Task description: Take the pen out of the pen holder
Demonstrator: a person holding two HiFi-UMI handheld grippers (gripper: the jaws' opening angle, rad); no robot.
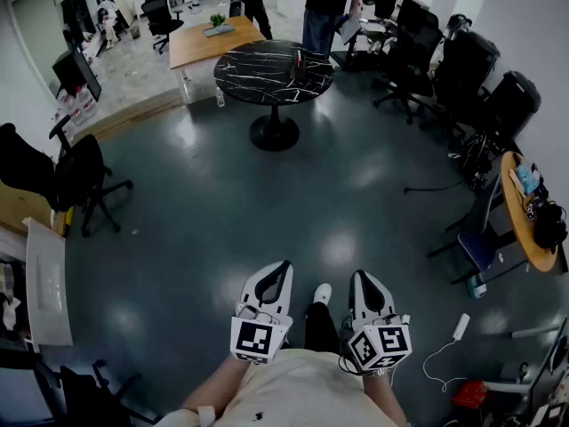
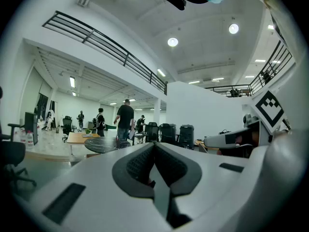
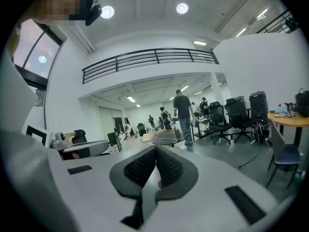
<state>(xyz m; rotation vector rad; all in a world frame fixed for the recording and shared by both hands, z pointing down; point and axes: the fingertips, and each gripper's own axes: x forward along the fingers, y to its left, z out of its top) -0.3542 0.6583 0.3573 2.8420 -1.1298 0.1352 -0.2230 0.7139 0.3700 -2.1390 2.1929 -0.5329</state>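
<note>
Both left gripper [image 1: 283, 267] and right gripper [image 1: 357, 277] have fingers pressed together, empty; far bench [image 1: 256, 76] carries a dark holder [image 1: 300, 64], contents unclear.

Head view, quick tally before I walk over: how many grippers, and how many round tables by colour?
Grippers: 2, the left gripper and right gripper, both shut and empty
Black round table: 1
Wooden round table: 1
Total: 4
</note>
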